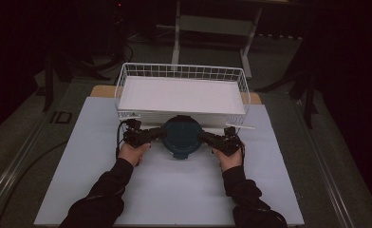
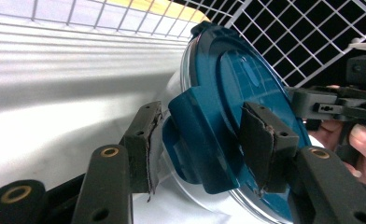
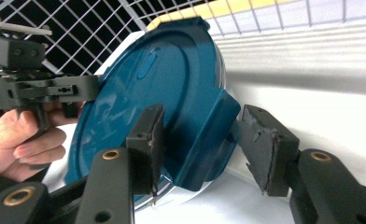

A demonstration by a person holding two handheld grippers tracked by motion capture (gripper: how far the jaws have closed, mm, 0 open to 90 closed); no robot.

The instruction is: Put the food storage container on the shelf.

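Teal lid: a round container [image 1: 181,137] with a clear body, glass or hard plastic I cannot tell, sits on the table [image 1: 170,190] just in front of the wire basket [image 1: 127,76].
Latches: its lid carries a hinged flap on each side, one between each gripper's fingers.
Left gripper [image 2: 197,144]: fingers a little apart around the left flap, close to it, not visibly pressing.
Right gripper [image 3: 200,140]: fingers apart, the near one against the lid, the far one clear of the flap.
Handling: likely stiff, smooth and slippery, possibly breakable.
Hold: best taken by the flaps or rim, one gripper each side, kept level.
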